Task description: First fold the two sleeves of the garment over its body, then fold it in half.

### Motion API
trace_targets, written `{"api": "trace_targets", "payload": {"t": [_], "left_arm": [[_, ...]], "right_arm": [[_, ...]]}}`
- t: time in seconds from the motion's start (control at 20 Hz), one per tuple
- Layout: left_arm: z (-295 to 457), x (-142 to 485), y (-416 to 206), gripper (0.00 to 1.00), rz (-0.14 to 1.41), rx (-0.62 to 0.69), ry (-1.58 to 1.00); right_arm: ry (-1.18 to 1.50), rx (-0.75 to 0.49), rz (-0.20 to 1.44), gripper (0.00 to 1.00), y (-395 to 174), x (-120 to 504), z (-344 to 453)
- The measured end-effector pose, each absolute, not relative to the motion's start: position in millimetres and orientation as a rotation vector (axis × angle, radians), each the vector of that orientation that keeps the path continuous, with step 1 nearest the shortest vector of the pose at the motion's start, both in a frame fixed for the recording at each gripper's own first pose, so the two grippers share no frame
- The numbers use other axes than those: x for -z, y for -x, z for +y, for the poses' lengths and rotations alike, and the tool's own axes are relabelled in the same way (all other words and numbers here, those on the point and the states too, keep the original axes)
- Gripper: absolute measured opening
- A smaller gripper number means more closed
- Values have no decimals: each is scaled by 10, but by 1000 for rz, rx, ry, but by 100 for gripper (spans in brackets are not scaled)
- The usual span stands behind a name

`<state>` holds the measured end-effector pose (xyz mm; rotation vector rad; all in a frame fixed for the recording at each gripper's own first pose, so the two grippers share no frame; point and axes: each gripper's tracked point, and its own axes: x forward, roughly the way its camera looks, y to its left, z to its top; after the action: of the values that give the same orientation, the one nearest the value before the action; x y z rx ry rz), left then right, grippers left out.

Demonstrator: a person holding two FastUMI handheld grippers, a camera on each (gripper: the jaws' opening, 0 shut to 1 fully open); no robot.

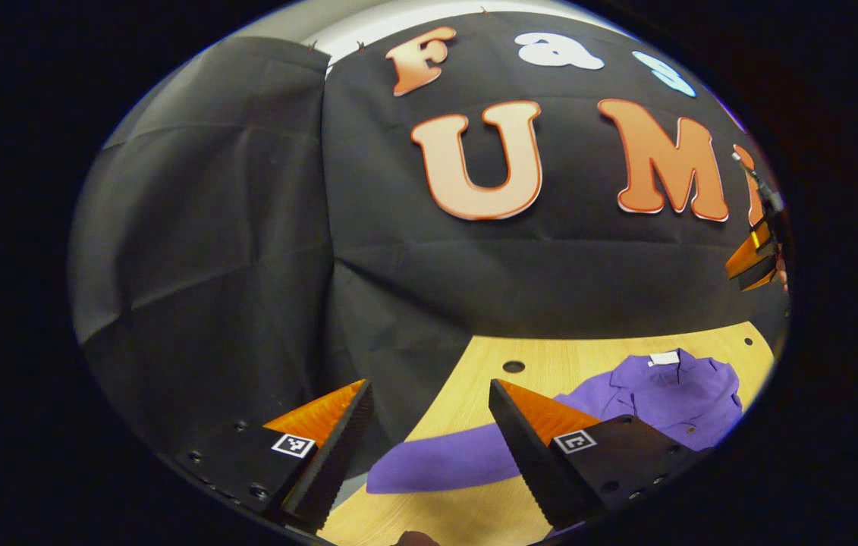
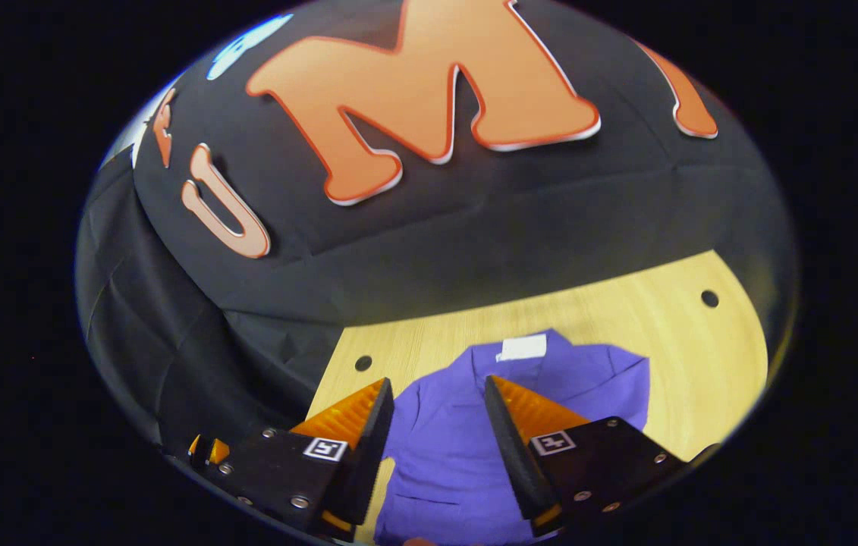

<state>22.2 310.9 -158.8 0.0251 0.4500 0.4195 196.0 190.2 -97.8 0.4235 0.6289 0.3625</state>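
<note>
Both the left tool (image 1: 429, 425) and right tool (image 2: 436, 421) hang apart and empty above the shirt (image 2: 459, 432), probably because its sleeve (image 1: 444, 459) lies flat, not yet folded.

My left camera looked across the counter (image 1: 474, 364) from its left; my right faced the wall nearer. Both shared the garment (image 1: 671, 398).

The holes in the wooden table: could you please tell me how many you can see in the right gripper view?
2. One hole is near the table's back left edge, just left of the purple shirt; the other hole is far right. The shirt or grippers may hide more.
</note>
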Motion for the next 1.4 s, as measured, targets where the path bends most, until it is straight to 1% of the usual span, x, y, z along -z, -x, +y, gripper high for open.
{"api": "trace_targets", "payload": {"t": [0.1, 0.2, 0.3, 0.45, 0.65, 0.9, 1.15, 1.4], "left_arm": [[3221, 1888, -246, 98, 563, -399, -10], [3347, 2200, -287, 98, 667, -391, 2], [3350, 2425, -320, 98, 754, -373, 44], [3408, 2690, -235, 99, 858, -346, 78], [3385, 2952, -286, 99, 962, -319, 151], [3537, 3324, -222, 100, 1080, -376, 207], [3581, 3800, -117, 99, 1245, -389, 289], [3586, 4111, 68, 100, 1380, -393, 386]], "right_arm": [[-385, -325, 553, 84, -1885, 822, 1724], [-349, -295, 498, 89, -1780, 708, 1589], [-318, -256, 446, 92, -1673, 617, 1423], [-265, -208, 358, 93, -1544, 479, 1225], [-195, -144, 262, 93, -1346, 288, 951], [-157, -51, 161, 94, -1176, 79, 597], [-102, -10, 102, 94, -961, -64, 307], [-96, 20, 93, 94, -831, -152, 124]]}}
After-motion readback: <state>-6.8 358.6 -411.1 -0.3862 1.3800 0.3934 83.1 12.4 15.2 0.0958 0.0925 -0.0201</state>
